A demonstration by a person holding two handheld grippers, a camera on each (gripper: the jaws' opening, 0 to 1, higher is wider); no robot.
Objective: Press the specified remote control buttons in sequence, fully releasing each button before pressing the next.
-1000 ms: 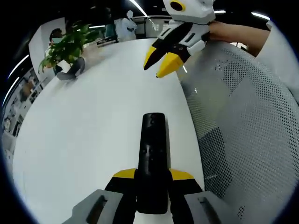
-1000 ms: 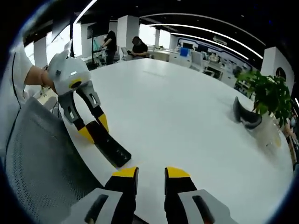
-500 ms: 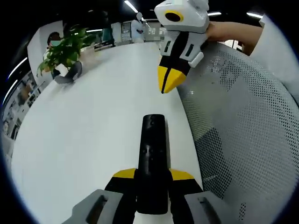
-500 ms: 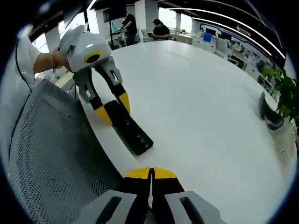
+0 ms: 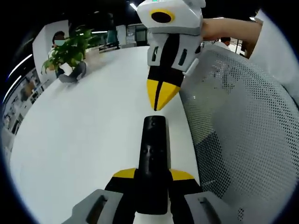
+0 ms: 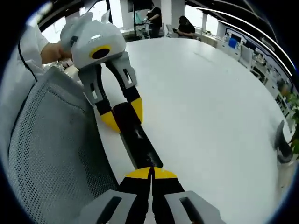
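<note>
A long black remote control (image 5: 152, 154) is held between the yellow-tipped jaws of my left gripper (image 5: 153, 175), which is shut on its near end; it sticks out over the white table (image 5: 84, 121). My right gripper (image 5: 159, 100) comes down from above with its jaws shut, its yellow tip just over the remote's far end. In the right gripper view the shut right gripper (image 6: 150, 173) sits at the end of the remote (image 6: 138, 140), with the left gripper (image 6: 122, 114) clamped on its other end.
A grey mesh chair back (image 5: 243, 121) stands beside the table edge, close to both grippers. A potted plant (image 5: 67, 49) and a dark object (image 6: 282, 149) sit at the far side of the table. People sit at desks in the background.
My right gripper closed its jaws a second ago and has come down toward the remote's far end. The left gripper holds the remote still.
</note>
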